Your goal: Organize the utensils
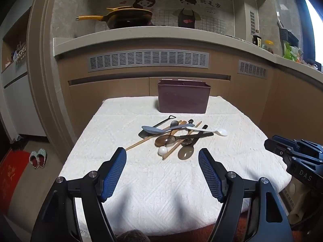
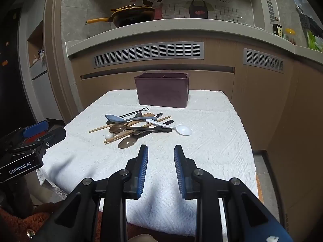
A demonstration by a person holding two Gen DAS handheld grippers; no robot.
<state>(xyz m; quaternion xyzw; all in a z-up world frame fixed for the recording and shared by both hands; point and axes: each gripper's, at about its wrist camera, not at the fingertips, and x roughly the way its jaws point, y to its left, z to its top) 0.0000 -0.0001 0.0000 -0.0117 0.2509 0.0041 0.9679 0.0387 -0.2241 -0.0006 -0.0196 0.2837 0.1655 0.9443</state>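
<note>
A heap of utensils lies mid-table on the white cloth [image 1: 125, 181]: a grey-blue spoon [image 1: 150, 129] [image 2: 113, 118], a white plastic spoon [image 1: 221, 132] [image 2: 183, 130], wooden chopsticks [image 1: 141, 141] [image 2: 99, 129], brown translucent spoons [image 1: 185, 152] [image 2: 126, 142] and black-handled pieces. Behind it stands a dark maroon holder box [image 1: 183, 97] [image 2: 162, 92]. My left gripper [image 1: 162, 154] hovers just short of the heap, jaws wide open and empty. My right gripper [image 2: 161, 151] hangs near the heap's right side, jaws partly apart with nothing between them.
Wooden cabinets with vent grilles [image 1: 148, 59] rise right behind the table. A yellow-handled pan [image 1: 125, 18] sits on the counter above. Slippers [image 1: 38, 158] and a red mat [image 1: 12, 173] lie on the floor at left. The cloth's right edge [image 2: 250, 151] drops to the floor.
</note>
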